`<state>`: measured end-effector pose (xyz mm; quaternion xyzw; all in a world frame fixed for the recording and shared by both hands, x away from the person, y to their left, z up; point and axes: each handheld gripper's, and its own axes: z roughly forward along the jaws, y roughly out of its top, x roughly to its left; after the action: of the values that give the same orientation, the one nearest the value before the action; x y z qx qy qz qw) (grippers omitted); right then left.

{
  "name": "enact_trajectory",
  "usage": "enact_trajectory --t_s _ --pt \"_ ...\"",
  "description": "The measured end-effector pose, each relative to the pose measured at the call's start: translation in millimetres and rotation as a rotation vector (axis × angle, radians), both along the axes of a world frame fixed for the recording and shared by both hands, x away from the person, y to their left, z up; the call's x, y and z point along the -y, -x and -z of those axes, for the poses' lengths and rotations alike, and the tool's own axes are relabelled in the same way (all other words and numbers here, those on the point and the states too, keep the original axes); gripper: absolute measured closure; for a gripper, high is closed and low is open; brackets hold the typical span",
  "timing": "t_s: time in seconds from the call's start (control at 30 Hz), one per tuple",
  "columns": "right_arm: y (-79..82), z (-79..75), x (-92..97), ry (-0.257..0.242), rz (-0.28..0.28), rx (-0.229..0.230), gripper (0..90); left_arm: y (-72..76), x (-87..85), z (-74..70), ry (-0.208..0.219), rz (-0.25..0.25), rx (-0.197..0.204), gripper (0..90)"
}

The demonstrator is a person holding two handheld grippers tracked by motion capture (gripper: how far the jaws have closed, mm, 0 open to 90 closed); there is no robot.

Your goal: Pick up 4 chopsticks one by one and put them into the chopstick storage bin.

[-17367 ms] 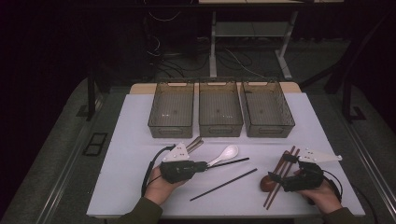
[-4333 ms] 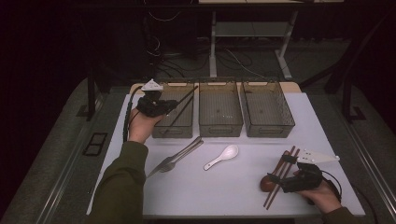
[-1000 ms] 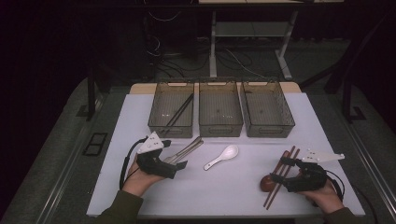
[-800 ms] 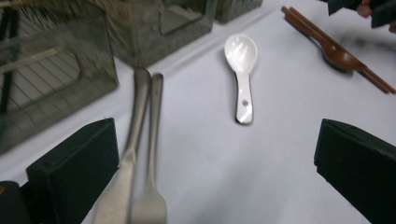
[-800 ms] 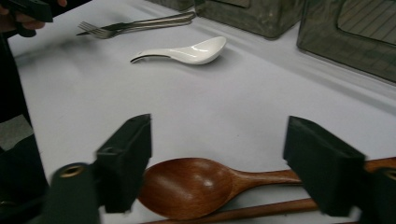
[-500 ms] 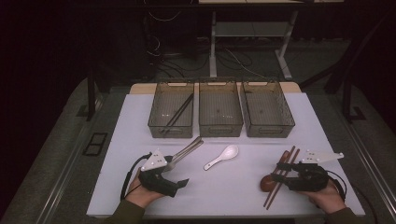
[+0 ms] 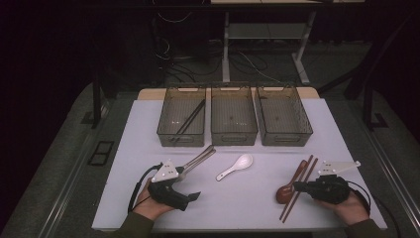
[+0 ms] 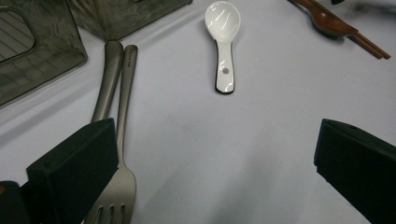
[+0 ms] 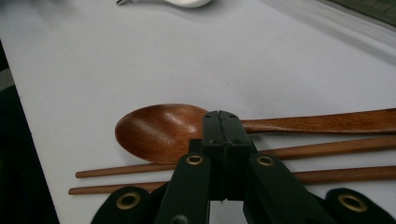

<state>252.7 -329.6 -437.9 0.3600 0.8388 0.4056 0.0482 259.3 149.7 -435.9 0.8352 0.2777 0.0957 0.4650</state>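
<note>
Right gripper [image 9: 222, 140] fingers just closed — empty, above wooden spoon [image 9: 159, 130].

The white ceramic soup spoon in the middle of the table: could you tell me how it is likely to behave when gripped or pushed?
The white soup spoon looks glazed and glossy, so the pads may slip on it. Its rigid, ceramic-looking body probably chips if dropped. It lies flat on the smooth white table, so a push would likely slide or spin it, not roll it.
</note>
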Motion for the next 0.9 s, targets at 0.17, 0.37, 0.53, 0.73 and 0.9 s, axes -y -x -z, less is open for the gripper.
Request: enact_trajectory --t_s 0.17,0.37,0.53,0.73,0.9 --pt "-2.6 3.9 -2.7 0.024 -0.003 0.000 89.3 0.0 0.3 0.1 -0.006 0.004 -0.005 0.0" --pt "-5.9 6.5 -4.6 0.035 -0.002 -0.008 89.4 -0.5 -0.1 0.5 -0.001 0.003 -0.006 0.0" --pt "-8.4 8.5 -6.5 0.042 -0.008 -0.011 89.4 -0.3 0.1 0.5 -0.004 0.006 -0.011 0.0" --pt "-11.1 9.3 -7.5 0.035 -0.010 -0.008 89.4 -0.2 -0.1 0.3 -0.004 0.006 -0.012 0.0" --pt "-13.2 10.0 -9.8 0.033 -0.011 -0.010 89.3 0.2 -0.4 -0.1 -0.002 0.007 -0.011 0.0"
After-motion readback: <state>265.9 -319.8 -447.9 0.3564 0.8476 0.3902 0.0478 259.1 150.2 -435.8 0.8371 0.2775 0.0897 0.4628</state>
